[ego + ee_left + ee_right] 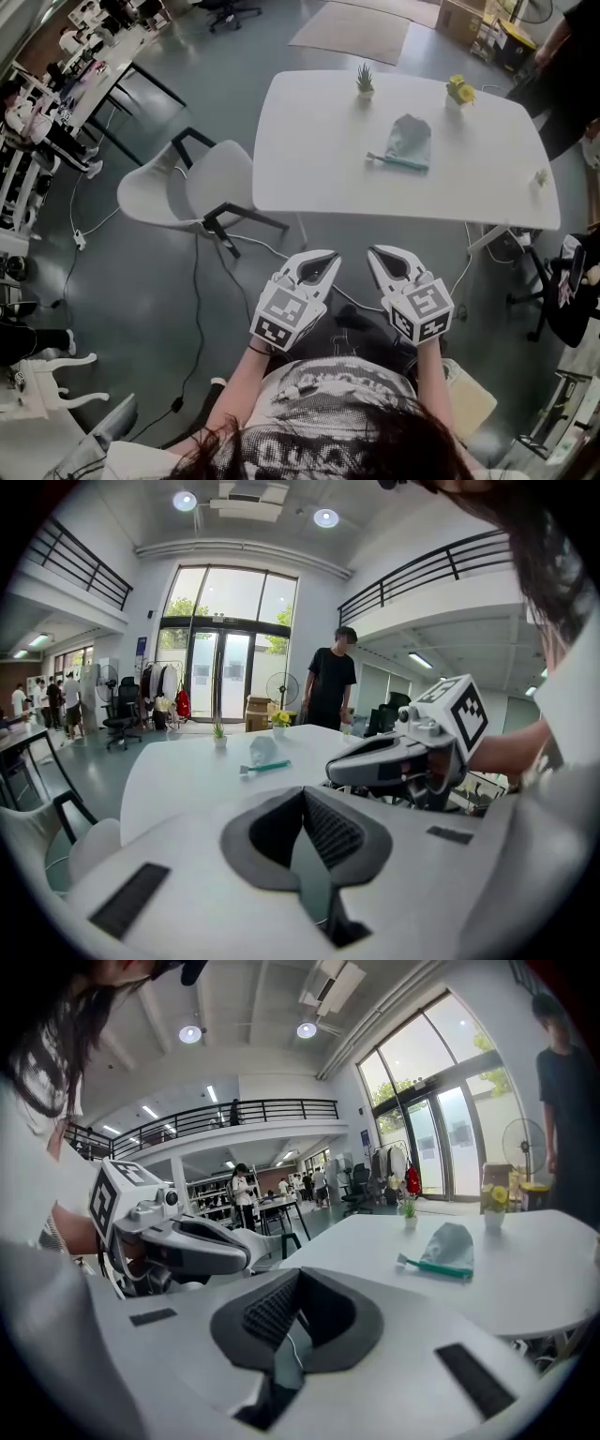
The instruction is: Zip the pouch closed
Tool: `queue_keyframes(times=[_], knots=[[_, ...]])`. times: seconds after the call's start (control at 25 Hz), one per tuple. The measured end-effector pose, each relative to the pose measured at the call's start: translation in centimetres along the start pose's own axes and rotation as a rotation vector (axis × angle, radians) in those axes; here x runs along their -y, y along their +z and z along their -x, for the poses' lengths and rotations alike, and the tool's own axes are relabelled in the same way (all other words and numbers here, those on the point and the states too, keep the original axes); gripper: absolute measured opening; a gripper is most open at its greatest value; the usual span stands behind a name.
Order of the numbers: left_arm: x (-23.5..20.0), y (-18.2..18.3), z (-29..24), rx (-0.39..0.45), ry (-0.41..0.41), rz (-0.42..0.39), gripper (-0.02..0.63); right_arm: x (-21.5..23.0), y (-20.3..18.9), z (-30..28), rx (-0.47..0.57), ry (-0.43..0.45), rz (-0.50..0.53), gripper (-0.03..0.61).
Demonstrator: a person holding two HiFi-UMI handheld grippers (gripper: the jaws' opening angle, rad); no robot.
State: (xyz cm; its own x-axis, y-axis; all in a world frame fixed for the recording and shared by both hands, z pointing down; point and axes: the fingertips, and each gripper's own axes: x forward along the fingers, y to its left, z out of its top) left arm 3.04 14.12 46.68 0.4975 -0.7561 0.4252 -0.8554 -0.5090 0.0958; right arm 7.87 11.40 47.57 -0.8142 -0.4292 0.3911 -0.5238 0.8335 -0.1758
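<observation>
Hovering short of table (309, 141): left tool (325, 260), right tool (379, 254) both pressed together, empty; pouch (410, 140) on table.

White left hand-held gripper (324, 259) and right hand-held gripper (382, 254), dark ribbed pads (330, 832), black-and-white marker cubes (285, 319), printed T-shirt (323, 405)

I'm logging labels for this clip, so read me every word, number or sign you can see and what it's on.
No text can be read here.
Shirt print: letter-like shapes, too blurred to read.
Blue wall sign beside the glass doors: too small to read.
Cubes on the left gripper and right gripper: square black-and-white patterns, no words.
Pouch: no print visible.
</observation>
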Motion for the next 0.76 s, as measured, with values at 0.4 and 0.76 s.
queue_keyframes(times=[0.4,0.76], knots=[[0.01,0.11,-0.18,-0.003,-0.015,-0.001,0.012,0.26,0.22,0.02,-0.005,-0.003,0.001,-0.011],[-0.09,0.03,-0.52,-0.013,-0.021,0.005,0.012,0.49,0.14,0.00,-0.016,-0.006,0.000,-0.011]])
